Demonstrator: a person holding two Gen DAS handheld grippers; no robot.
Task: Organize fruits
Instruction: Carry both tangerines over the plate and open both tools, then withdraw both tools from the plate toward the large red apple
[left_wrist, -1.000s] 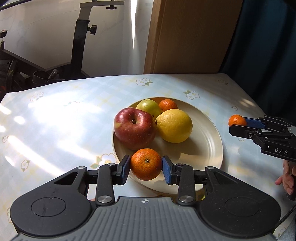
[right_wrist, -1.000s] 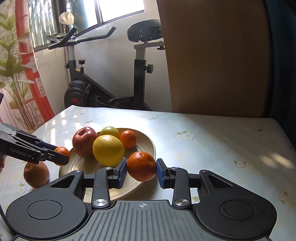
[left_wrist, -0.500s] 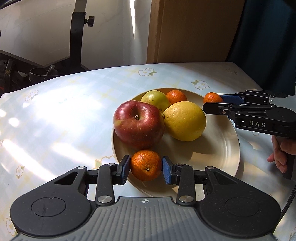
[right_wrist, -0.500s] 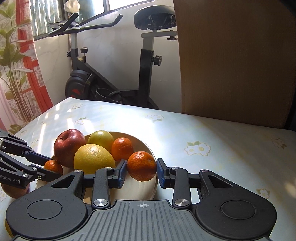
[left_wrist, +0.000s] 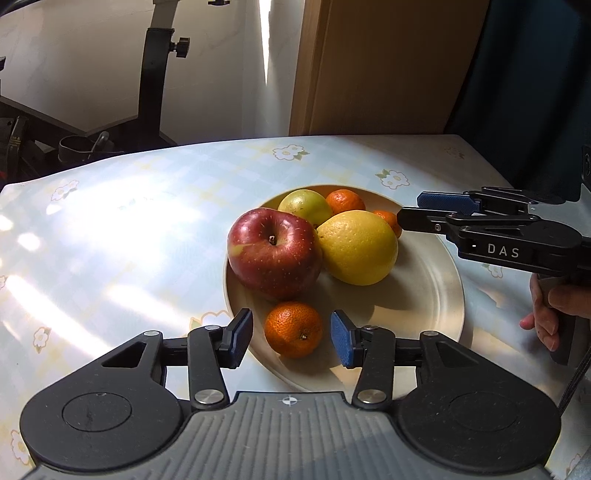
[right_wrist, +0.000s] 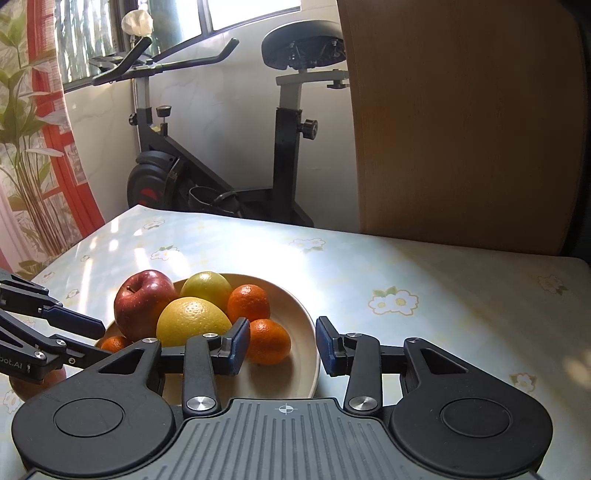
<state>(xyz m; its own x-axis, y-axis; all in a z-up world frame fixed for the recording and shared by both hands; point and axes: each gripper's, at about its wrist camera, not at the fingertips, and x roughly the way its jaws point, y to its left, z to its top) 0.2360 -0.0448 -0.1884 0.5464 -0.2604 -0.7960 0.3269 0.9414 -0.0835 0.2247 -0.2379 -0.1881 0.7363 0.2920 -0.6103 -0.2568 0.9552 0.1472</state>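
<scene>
The plate (left_wrist: 439, 295) holds six fruits: one red apple (left_wrist: 273, 253), one large yellow citrus (left_wrist: 356, 247), one yellow-green round fruit (left_wrist: 304, 206) and three mandarins. One mandarin (left_wrist: 293, 328) lies at the near rim in the left wrist view, one (left_wrist: 345, 201) sits at the far side beside the green fruit, and the third (right_wrist: 267, 341) rests by the yellow citrus near the plate's right rim. A seventh fruit, an orange one (right_wrist: 27, 384), lies off the plate on the table (left_wrist: 129, 229), mostly hidden behind the left gripper in the right wrist view.

The apple is glossy and speckled, with its stem hollow facing up; the yellow citrus is pitted and touches it.

The left gripper (left_wrist: 291, 338) has just been opening: its blue pads stand clear on both sides of the near mandarin, which lies on the plate between them. The right gripper (right_wrist: 282, 345) has also just been opening; its pads are apart, and the third mandarin sits just beside the left pad, with a visible gap to the right pad.

The plate's right half is bare. The flowered table is clear to the left and behind the plate, up to its far edge, where an exercise bike (right_wrist: 229, 147) and a wooden panel (right_wrist: 461, 122) stand. A hand (left_wrist: 546, 314) grips the right gripper's handle.
</scene>
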